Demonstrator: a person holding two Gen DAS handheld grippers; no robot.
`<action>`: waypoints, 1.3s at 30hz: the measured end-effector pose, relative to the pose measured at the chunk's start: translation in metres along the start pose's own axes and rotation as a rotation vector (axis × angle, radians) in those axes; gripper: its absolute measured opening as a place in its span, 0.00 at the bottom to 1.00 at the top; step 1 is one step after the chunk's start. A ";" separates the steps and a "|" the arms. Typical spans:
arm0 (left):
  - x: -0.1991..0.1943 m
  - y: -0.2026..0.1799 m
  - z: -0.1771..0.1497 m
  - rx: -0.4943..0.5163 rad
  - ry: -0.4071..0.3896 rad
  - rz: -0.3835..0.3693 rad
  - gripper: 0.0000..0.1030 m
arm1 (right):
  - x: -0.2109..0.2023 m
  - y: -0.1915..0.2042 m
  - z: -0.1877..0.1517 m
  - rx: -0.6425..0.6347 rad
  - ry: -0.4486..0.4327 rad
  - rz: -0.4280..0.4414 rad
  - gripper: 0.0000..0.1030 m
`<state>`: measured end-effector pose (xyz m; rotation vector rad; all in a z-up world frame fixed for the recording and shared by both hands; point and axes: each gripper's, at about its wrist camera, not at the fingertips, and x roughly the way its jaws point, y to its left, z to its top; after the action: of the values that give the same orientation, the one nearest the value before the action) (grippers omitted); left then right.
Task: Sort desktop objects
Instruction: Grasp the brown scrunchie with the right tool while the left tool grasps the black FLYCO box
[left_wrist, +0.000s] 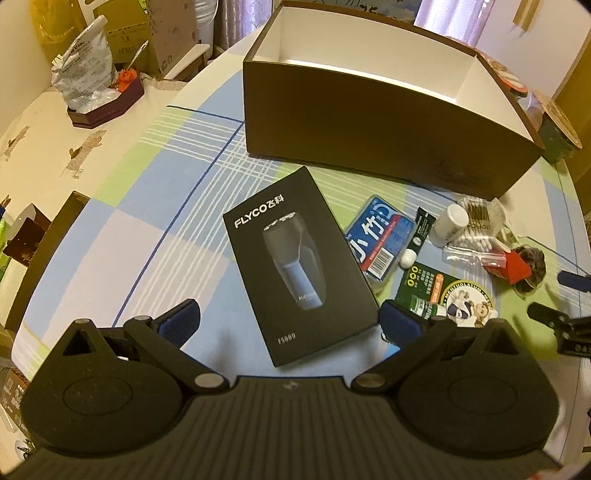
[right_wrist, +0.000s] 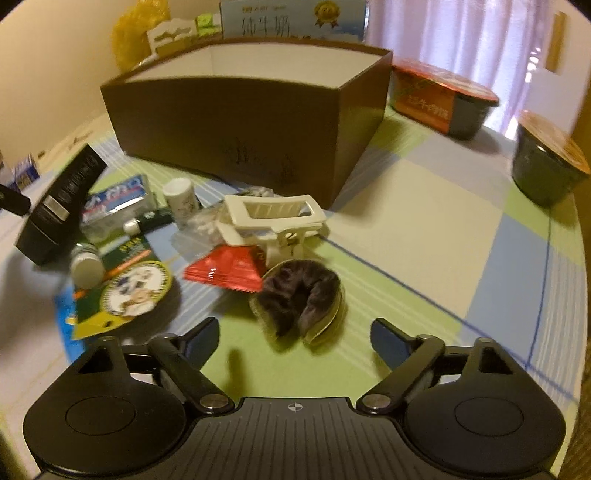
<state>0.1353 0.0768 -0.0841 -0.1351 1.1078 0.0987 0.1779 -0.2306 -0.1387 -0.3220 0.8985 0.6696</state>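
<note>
Left gripper (left_wrist: 290, 323) spread wide over black FLYCO shaver carton (left_wrist: 299, 264), holding nothing. Right gripper (right_wrist: 293, 338) gapes before dark furry scrunchie (right_wrist: 301, 293); brown open-top cardboard box (right_wrist: 258, 125) behind.

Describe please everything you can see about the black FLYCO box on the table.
The FLYCO box is a flat, black, rectangular carton, seemingly cardboard, printed with a grey shaver picture, the brand name and "FS889". It appears closed and lies face up, turned diagonally on the checked tablecloth, in front of the brown box. A blue packet lies against its right edge. The open left gripper hovers at its near end, not gripping it.
</note>
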 end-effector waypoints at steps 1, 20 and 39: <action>0.002 0.001 0.001 -0.002 0.003 -0.002 0.99 | 0.004 -0.002 0.002 -0.005 0.003 0.005 0.78; 0.025 0.012 0.018 -0.066 0.035 -0.069 0.99 | 0.005 -0.013 -0.001 0.099 0.022 -0.030 0.26; 0.056 0.032 0.026 -0.146 0.049 -0.149 0.79 | -0.024 -0.005 -0.024 0.259 0.049 -0.076 0.26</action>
<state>0.1782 0.1133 -0.1245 -0.3519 1.1352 0.0432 0.1561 -0.2567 -0.1343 -0.1404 1.0026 0.4700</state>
